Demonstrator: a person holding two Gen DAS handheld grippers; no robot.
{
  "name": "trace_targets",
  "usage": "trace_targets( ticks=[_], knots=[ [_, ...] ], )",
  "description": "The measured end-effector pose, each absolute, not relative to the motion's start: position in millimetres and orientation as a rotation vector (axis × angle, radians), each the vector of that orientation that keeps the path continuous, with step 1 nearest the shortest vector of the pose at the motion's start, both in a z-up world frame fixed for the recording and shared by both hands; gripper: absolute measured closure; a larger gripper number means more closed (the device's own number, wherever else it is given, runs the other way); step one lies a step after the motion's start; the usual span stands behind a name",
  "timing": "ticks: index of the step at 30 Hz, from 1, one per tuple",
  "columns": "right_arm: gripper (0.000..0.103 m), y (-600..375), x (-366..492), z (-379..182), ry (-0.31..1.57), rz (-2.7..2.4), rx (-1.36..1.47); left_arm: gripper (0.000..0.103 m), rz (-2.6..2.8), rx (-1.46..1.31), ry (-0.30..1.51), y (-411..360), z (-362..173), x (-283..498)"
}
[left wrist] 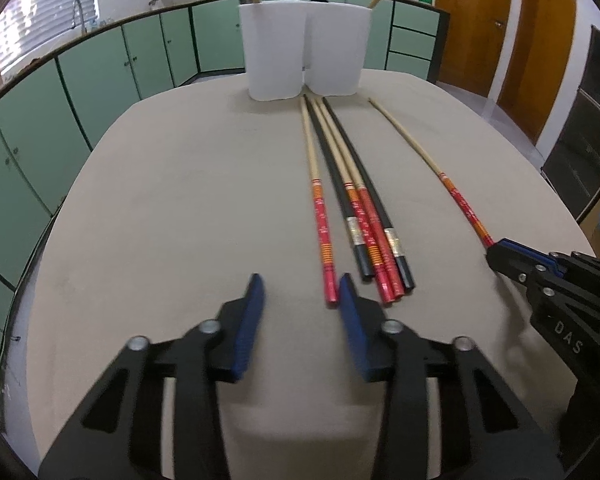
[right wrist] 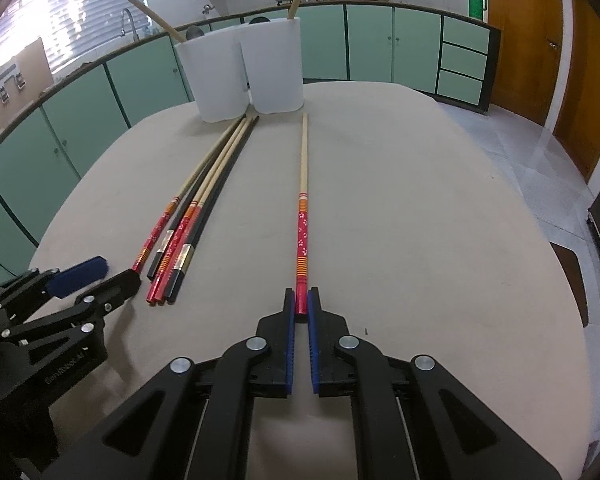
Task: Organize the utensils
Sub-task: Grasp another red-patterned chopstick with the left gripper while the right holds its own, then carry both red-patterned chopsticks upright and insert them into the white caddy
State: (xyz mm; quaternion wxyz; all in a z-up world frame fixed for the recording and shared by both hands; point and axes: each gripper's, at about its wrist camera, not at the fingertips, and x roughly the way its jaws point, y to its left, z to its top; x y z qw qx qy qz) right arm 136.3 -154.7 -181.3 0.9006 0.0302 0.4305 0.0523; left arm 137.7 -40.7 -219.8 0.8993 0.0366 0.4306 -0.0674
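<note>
Left wrist view: the left gripper (left wrist: 302, 300) hovers with its blue pads spread wide, holding nothing, just near of the bundle of chopsticks (left wrist: 352, 200) lying side by side on the table (left wrist: 160, 200). Their red and black handles point near, their tips far, toward the two white holders (left wrist: 304, 48). To the right, the right gripper (left wrist: 500, 250) meets the handle end of the lone chopstick (left wrist: 432, 164).

Right wrist view: the right gripper (right wrist: 301, 306) has its pads pressed onto the red handle end of the lone chopstick (right wrist: 302, 216), which lies flat, its long axis running near to far, tip toward the right holder (right wrist: 274, 68). The pick-up seems to be in hand; next comes lifting, tipping it upright and dropping it into a holder.
</note>
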Motion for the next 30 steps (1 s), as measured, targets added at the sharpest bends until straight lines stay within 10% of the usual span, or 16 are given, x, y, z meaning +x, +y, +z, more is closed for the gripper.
trace_targets(
  ticks=[4, 30],
  knots=[
    [0.097, -155.0, 135.5, -180.8, 0.889, 0.109, 0.064, 0.097, -0.156, 0.093, 0.891, -49.0, -219.5, 135.0],
    [0.097, -166.1, 124.7, -105.3, 0.716, 0.134, 0.052, 0.098, -0.137, 0.053, 0.693, -20.4, -131.7, 114.6]
  ],
)
